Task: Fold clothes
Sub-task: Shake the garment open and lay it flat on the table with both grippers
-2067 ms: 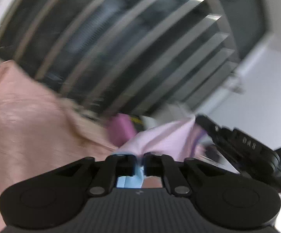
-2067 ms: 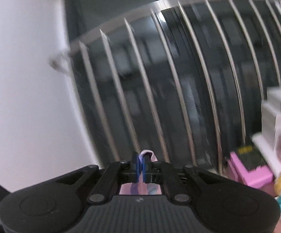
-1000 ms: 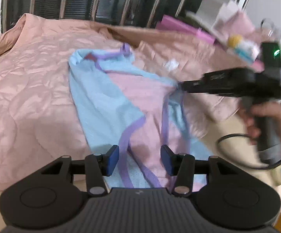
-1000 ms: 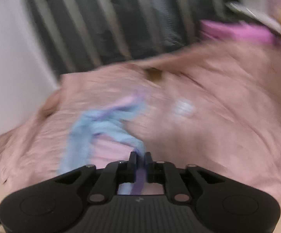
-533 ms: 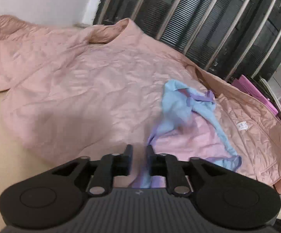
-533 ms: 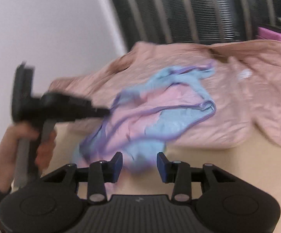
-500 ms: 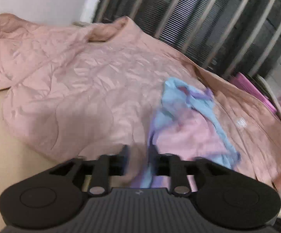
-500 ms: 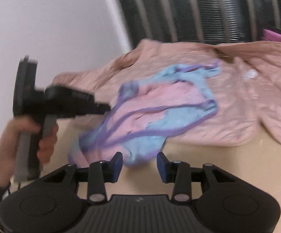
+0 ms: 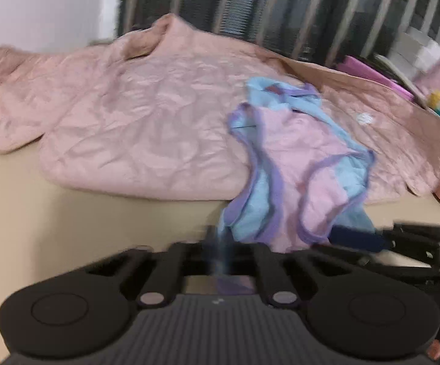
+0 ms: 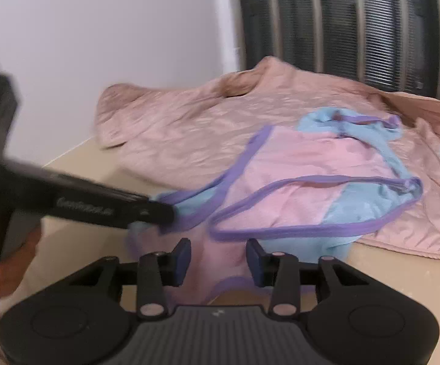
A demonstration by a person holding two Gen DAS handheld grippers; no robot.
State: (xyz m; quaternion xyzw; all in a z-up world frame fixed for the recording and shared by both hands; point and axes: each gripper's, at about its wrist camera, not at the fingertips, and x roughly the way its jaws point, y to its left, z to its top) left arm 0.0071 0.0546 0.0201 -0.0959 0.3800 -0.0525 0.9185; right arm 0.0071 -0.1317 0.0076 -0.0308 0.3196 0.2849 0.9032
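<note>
Pink, blue and purple-trimmed garment (image 9: pixel 296 164) lies spread half on a pink quilted blanket (image 9: pixel 135 127), half on the beige desk (image 9: pixel 68 225); its near hem hangs off the blanket edge onto the desk.

Left gripper (image 9: pixel 220 252): jaws together, pinching the near left corner of the garment, blue-purple cloth showing between the blurred fingers. From the right wrist view it comes in from the left (image 10: pixel 159 210) with its tip on that same corner, and the hand (image 10: pixel 10 261) holding it is at the frame edge.

Right gripper (image 10: pixel 218 258): jaws closing, a gap visible between the blue pads (image 10: pixel 183 257). Pink fabric of the near hem lies in the gap; pads not pressing on it. It also shows low right in the left wrist view (image 9: pixel 359 241), next to the garment's right hem.

Behind the blanket: dark slatted window with bars (image 10: pixel 356 21), white wall (image 10: pixel 98 30) to the left. Pink boxes and clutter (image 9: pixel 402 70) at the far right, blurred.
</note>
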